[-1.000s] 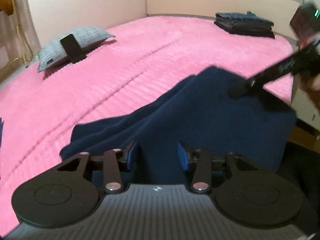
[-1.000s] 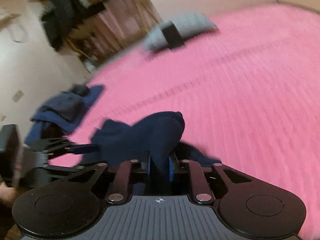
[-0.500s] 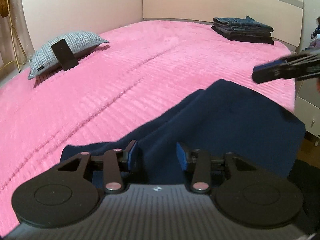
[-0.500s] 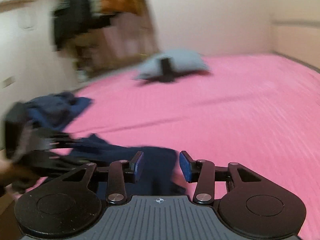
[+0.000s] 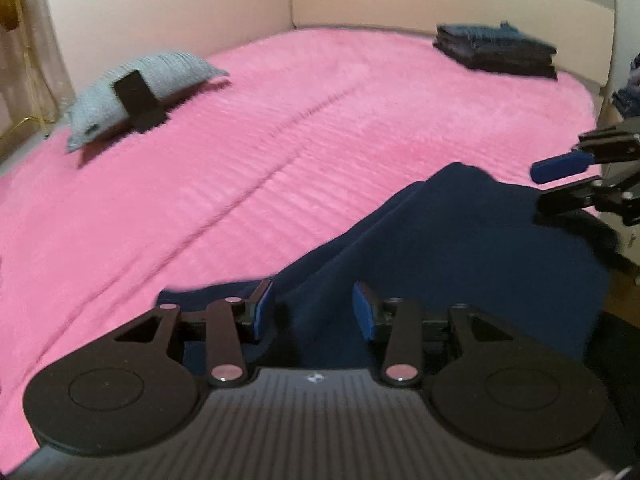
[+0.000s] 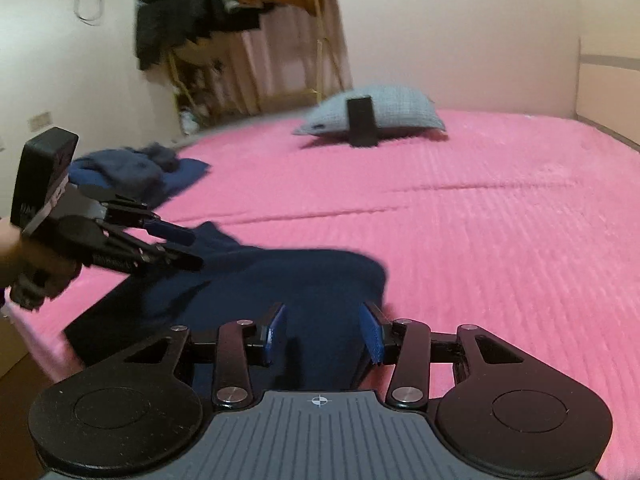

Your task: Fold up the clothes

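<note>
Right claw point(image 6: 323, 334) has just opened; the pads stand apart over the navy garment point(image 6: 280, 280), pressing nothing. So it's released, with cloth below and between the jaws but not pinched. Left claw point(image 5: 314, 311) is also parted, its pads clear of the cloth ridge running up between them; no grip there either.

Garment lies at the near corner of the pink bed point(image 5: 280, 160), one end hanging off the edge. Its long axis runs roughly from the left claw toward the right one, i.e. along the bed edge, with a raised fold down the middle.

Key relation: each claw sits over its own end of the garment. In the left view the right claw point(image 5: 560, 184) hovers at the far-right end; in the right view the left claw point(image 6: 180, 246) sits by the other end. Contact there is hard to call through the blur.

Next fold probably needs fresh pinches; both are equally near.

Folded stack point(image 5: 496, 50) waits by the headboard.
</note>
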